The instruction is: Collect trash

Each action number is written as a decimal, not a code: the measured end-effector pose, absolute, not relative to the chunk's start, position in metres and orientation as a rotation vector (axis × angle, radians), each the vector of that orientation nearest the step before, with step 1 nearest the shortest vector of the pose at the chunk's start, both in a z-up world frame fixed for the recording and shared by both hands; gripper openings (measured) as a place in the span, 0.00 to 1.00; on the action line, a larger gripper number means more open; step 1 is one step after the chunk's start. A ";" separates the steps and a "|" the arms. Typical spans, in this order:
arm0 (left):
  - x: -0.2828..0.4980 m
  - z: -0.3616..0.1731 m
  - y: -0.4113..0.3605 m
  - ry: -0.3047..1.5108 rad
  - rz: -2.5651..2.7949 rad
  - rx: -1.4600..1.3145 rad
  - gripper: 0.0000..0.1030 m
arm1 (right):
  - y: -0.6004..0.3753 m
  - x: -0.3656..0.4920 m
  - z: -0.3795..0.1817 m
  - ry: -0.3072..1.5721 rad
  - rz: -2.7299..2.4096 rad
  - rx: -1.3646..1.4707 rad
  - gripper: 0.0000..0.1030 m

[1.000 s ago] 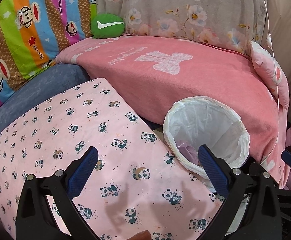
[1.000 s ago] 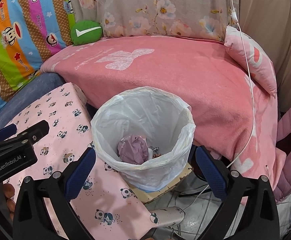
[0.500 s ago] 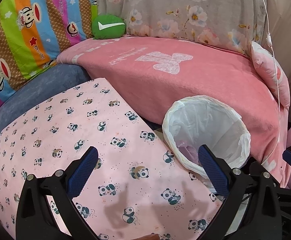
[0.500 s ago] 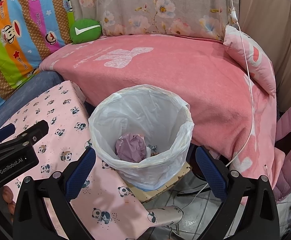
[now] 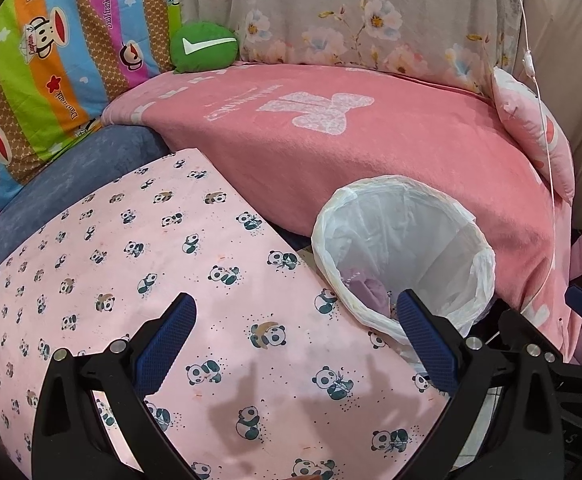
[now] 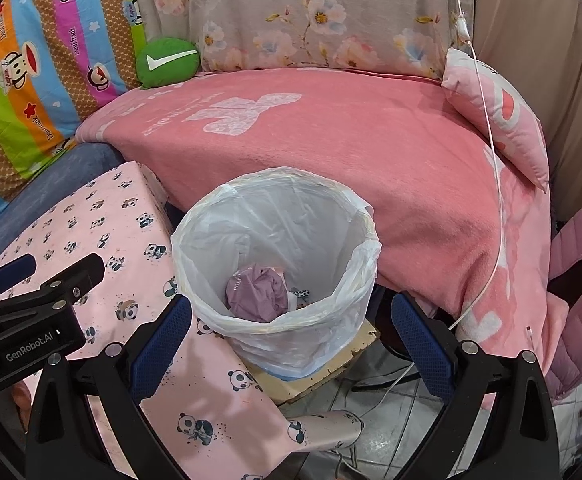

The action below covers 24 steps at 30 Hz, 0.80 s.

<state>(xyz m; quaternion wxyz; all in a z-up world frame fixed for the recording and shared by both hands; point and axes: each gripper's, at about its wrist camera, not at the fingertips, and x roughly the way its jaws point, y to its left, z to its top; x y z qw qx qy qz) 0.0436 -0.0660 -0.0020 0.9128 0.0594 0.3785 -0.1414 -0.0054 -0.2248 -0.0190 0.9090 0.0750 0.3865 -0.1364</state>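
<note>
A sofa fills the background, draped in a pink blanket [image 6: 331,152] with a floral cushion and a striped monkey-print cover behind it. In front of the sofa stands a low desk under a panda-print cloth [image 5: 139,264], and just right of that cloth sits the lined trash bin [image 6: 279,248] on a small board, close against the blanket's edge. Inside the bin lies a crumpled mauve wrapper [image 6: 257,292] with a few scraps beside it. No loose trash shows on the cloth or the blanket. The right hand-held gripper [image 6: 291,344] hangs directly over the bin's near rim, jaws spread wide and holding nothing; it is the nearer one. The left hand-held gripper [image 5: 295,340] is over the cloth with the bin off to its right, also spread and empty. A white cable [image 6: 495,184] trails down the blanket right of the bin, clear of both
</note>
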 end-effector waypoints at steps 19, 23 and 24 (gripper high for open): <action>0.042 -0.009 -0.066 0.807 -0.281 0.094 0.93 | -0.228 -0.007 -0.020 0.800 -0.290 0.160 0.95; 0.042 -0.009 -0.067 0.812 -0.281 0.095 0.93 | -0.229 -0.007 -0.020 0.801 -0.290 0.160 0.95; 0.042 -0.009 -0.067 0.811 -0.282 0.094 0.93 | -0.229 -0.007 -0.020 0.801 -0.290 0.160 0.95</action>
